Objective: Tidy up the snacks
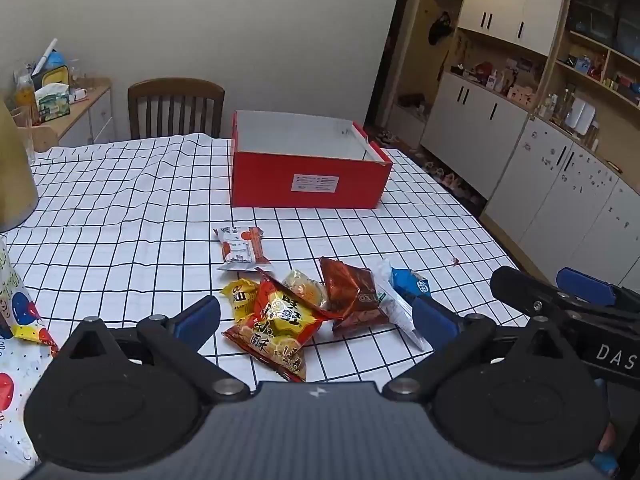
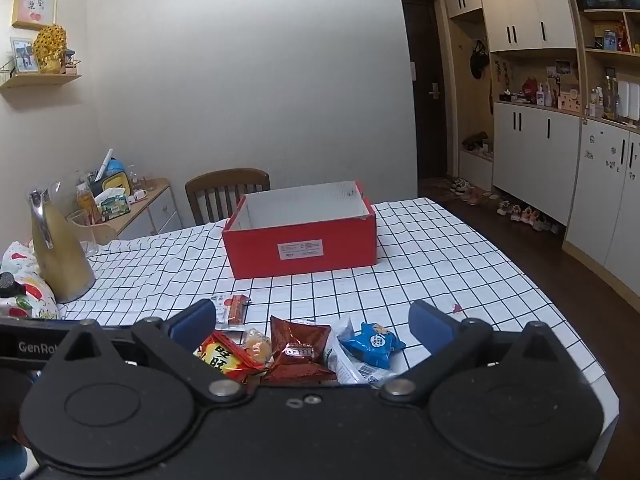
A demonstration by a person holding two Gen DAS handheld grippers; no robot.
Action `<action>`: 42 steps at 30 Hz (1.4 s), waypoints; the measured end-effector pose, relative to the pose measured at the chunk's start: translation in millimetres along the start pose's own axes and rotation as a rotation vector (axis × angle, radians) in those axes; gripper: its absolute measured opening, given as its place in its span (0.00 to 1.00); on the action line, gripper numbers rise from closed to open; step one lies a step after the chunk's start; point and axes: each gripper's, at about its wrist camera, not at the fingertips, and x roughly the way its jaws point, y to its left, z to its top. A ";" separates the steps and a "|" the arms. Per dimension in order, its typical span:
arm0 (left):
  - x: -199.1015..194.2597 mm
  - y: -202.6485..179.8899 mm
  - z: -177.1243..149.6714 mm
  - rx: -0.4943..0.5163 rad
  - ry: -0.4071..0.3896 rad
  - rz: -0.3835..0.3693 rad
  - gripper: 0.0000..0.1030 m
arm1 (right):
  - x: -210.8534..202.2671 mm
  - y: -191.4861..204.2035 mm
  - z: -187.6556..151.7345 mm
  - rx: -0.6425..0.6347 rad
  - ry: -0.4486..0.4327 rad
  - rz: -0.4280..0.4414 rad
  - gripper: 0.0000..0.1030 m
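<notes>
An open red box [image 1: 308,176] with a white, empty inside stands on the checked tablecloth [image 1: 120,208]; it also shows in the right wrist view [image 2: 300,252]. A pile of snack packets lies in front of it: a red-yellow bag [image 1: 276,324], a brown packet [image 1: 348,296], a blue packet [image 1: 410,282], a white packet [image 1: 394,304] and an orange-white packet [image 1: 240,246]. My left gripper [image 1: 316,320] is open above the pile. My right gripper [image 2: 312,326] is open above the brown packet [image 2: 300,352] and blue packet [image 2: 372,344]; it shows at the right of the left wrist view [image 1: 568,292].
A wooden chair [image 1: 176,106] stands behind the table. A gold jug [image 2: 60,256] and a patterned bag [image 1: 16,320] sit at the table's left. A side cabinet [image 1: 80,112] with clutter is at the far left. White cupboards [image 2: 560,160] and shoes [image 2: 512,208] line the right wall.
</notes>
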 end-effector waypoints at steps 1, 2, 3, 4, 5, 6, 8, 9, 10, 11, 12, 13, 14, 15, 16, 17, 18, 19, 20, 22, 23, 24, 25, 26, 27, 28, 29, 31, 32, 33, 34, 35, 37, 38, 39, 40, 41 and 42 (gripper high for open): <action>-0.5 -0.9 0.3 0.004 -0.007 0.010 1.00 | 0.8 0.0 0.2 0.000 0.003 -0.001 1.00; -0.2 -9.8 -0.5 0.036 -0.012 0.024 1.00 | 1.9 0.3 0.4 0.000 0.005 -0.002 1.00; 2.0 -8.3 -1.6 0.044 -0.005 0.019 1.00 | 3.2 1.1 0.8 -0.002 0.006 -0.006 1.00; -0.7 -8.1 -3.7 0.042 -0.019 0.009 1.00 | 2.8 -0.3 0.7 0.010 -0.002 -0.006 1.00; -1.8 -5.2 -1.7 0.031 -0.014 -0.001 1.00 | 3.1 -0.5 0.8 0.010 -0.005 -0.006 1.00; 3.2 -0.1 2.4 0.015 0.004 -0.008 1.00 | 0.4 -2.8 0.2 0.017 -0.014 -0.003 1.00; -2.4 -5.0 0.8 0.025 -0.012 -0.008 1.00 | 0.0 0.0 0.4 0.016 -0.016 -0.005 1.00; -1.8 -5.4 0.5 0.022 -0.011 -0.011 1.00 | -1.1 -0.5 0.4 0.018 -0.017 -0.005 1.00; -2.3 -3.3 -0.3 0.017 -0.013 -0.013 1.00 | -3.0 -0.9 -0.2 0.019 -0.018 -0.006 1.00; -2.3 -3.9 -0.3 0.021 -0.015 -0.010 1.00 | -3.7 -1.5 -0.3 0.019 -0.017 -0.006 1.00; -2.9 -5.0 -0.2 0.027 -0.016 -0.007 1.00 | -1.4 -4.3 -0.5 0.023 -0.016 -0.005 1.00; -2.7 -5.7 0.2 0.032 -0.016 -0.004 1.00 | -1.1 -4.8 -0.7 0.019 -0.017 -0.007 1.00; -2.3 -6.6 0.3 0.036 -0.015 -0.003 1.00 | -0.1 -2.3 0.5 0.011 -0.013 -0.010 1.00; -2.5 -7.2 0.5 0.038 -0.015 -0.002 1.00 | -0.8 -3.3 0.5 0.010 -0.013 -0.012 1.00; -2.2 -7.5 0.8 0.038 -0.014 -0.002 1.00 | -1.6 -2.9 0.5 0.007 -0.014 -0.015 1.00; -1.8 -8.0 0.7 0.039 -0.012 -0.002 1.00 | -2.0 -3.0 0.5 0.005 -0.015 -0.017 1.00; -0.8 -8.0 0.3 0.038 -0.009 -0.002 1.00 | -2.8 -2.9 0.8 0.003 -0.018 -0.019 1.00; 0.4 -8.1 -0.1 0.038 -0.005 -0.001 1.00 | -3.8 -2.7 1.1 0.000 -0.022 -0.021 1.00; 1.2 -8.1 -0.3 0.037 0.000 0.004 1.00 | -4.8 -2.8 1.4 -0.003 -0.026 -0.023 1.00; 2.3 -6.2 -0.4 0.031 0.004 0.016 1.00 | -5.1 -2.8 1.2 -0.007 -0.026 -0.026 1.00; 1.9 -5.3 -0.4 0.027 0.004 0.020 1.00 | -5.0 -2.8 1.0 -0.007 -0.024 -0.026 1.00; 1.5 -4.5 -0.4 0.024 0.004 0.025 1.00 | -4.8 -2.6 0.5 -0.006 -0.024 -0.028 1.00; 1.1 -4.0 -0.3 0.021 0.004 0.030 1.00 | -4.8 -2.4 0.4 -0.006 -0.024 -0.031 1.00; 0.3 -3.8 -0.4 0.020 0.003 0.033 1.00 | -4.2 -1.6 0.6 -0.007 -0.024 -0.034 1.00; -0.8 -4.0 -0.8 0.020 0.000 0.034 1.00 | -4.5 -1.7 0.6 -0.007 -0.023 -0.035 1.00; -1.7 -4.6 -1.0 0.022 -0.003 0.034 1.00 | -4.7 -1.7 0.3 -0.007 -0.023 -0.035 1.00; -2.5 -5.1 -1.0 0.023 -0.006 0.034 1.00 | -4.8 -1.5 0.0 -0.008 -0.023 -0.035 1.00; -4.2 -6.5 -0.9 0.028 -0.013 0.035 1.00 | -5.0 -1.7 0.0 -0.013 -0.022 -0.032 1.00; -4.9 -7.3 -0.6 0.032 -0.015 0.037 1.00 | -5.4 -1.6 -0.2 -0.016 -0.022 -0.030 1.00; -5.6 -7.8 -0.5 0.035 -0.017 0.039 1.00 | -5.7 -1.4 -0.4 -0.019 -0.023 -0.030 1.00; -6.1 -8.2 -0.2 0.035 -0.020 0.039 1.00 | -6.3 -1.4 -0.1 -0.020 -0.024 -0.028 1.00; -6.6 -8.4 -0.1 0.036 -0.022 0.039 1.00 | -6.8 -1.4 -0.3 -0.020 -0.025 -0.025 1.00; -7.5 -9.1 -0.3 0.040 -0.022 0.042 1.00 | -7.1 -1.9 -0.1 -0.017 -0.025 -0.030 1.00; -7.8 -9.3 -0.5 0.042 -0.021 0.045 1.00 | -8.0 -2.1 -0.6 -0.014 -0.026 -0.032 1.00; -8.0 -9.4 -0.6 0.042 -0.021 0.047 1.00 | -8.3 -3.0 -0.5 -0.009 -0.025 -0.030 1.00; -8.5 -9.4 -1.0 0.042 -0.022 0.047 1.00 | -8.8 -3.3 -0.4 -0.007 -0.026 -0.030 1.00; -8.7 -9.5 -1.2 0.043 -0.022 0.047 1.00 | -9.4 -3.6 -0.7 -0.006 -0.028 -0.031 1.00; -8.5 -9.6 -1.1 0.044 -0.020 0.048 1.00 | -10.0 -3.5 -1.0 -0.005 -0.029 -0.030 1.00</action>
